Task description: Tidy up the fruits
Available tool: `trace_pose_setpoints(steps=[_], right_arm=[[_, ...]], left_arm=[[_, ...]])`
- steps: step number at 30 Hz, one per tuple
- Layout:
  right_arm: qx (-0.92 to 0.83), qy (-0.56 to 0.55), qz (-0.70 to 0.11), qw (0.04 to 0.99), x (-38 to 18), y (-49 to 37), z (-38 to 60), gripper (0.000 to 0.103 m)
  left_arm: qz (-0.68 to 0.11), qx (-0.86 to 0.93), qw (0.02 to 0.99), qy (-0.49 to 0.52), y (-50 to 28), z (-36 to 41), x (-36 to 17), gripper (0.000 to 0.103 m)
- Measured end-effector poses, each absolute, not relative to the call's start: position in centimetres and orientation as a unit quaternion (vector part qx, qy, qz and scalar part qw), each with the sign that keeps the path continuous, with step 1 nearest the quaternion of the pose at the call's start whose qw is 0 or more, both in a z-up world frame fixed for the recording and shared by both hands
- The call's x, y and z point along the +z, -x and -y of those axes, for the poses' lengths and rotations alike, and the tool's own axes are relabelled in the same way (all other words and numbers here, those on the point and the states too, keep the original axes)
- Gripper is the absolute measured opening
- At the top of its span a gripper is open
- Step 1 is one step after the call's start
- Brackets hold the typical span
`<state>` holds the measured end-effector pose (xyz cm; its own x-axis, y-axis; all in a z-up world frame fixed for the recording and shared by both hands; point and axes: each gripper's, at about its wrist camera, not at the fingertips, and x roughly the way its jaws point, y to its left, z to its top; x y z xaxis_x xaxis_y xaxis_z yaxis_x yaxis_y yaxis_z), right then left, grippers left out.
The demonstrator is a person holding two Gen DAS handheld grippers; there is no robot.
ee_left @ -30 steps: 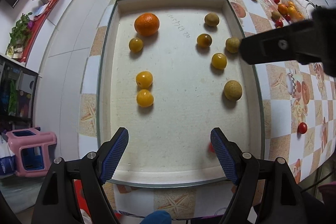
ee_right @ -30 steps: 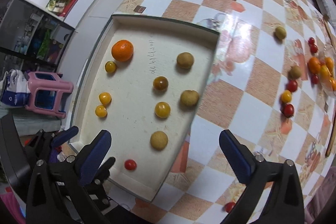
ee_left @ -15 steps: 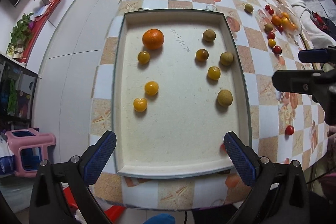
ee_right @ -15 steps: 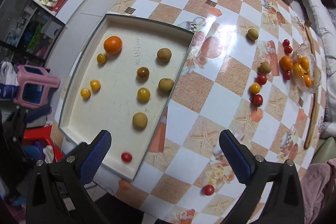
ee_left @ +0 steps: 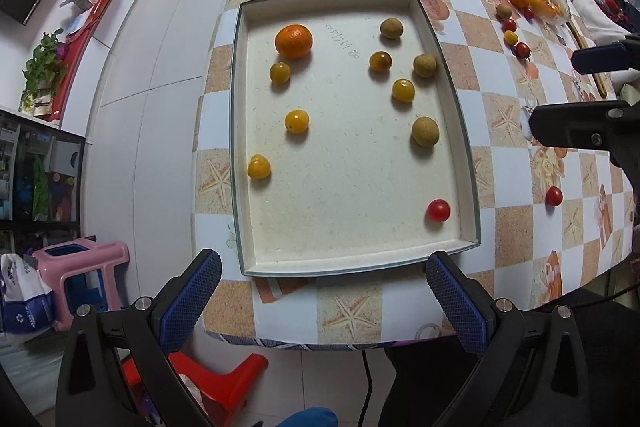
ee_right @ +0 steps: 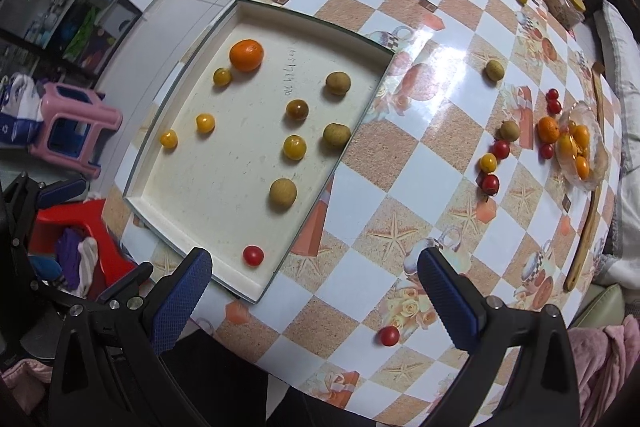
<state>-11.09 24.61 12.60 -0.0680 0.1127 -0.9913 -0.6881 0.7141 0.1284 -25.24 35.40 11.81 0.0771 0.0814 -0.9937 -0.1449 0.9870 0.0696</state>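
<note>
On the checkered bench (ee_right: 400, 163) we see the tray (ee_left: 452, 87) holding most fruits; one cherry tomato (ee_right: 389, 335) lies near our right gripper (ee_right: 312, 291). Both grippers' fingers stand apart, empty. It seems soft, slippery; we should pinch its middle gently.

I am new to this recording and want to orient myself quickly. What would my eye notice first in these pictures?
First, the big orange at the far left of the shallow white tray, among small yellow and brown fruits. Next, a single red cherry tomato near the tray's near right corner. Beyond the tray, on the checkered tablecloth, more fruit lies around a glass bowl.
</note>
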Motion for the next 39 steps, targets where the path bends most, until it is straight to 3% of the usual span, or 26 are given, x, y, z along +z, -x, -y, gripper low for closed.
trace_pose_setpoints(steps=[39], right_arm=[[0.332,0.251,-0.656,0.63,12.1,11.4,-25.9,0.103]], left_arm=[[-0.679,0.102,0.726,0.03,24.0,-34.9,11.8,0.103]])
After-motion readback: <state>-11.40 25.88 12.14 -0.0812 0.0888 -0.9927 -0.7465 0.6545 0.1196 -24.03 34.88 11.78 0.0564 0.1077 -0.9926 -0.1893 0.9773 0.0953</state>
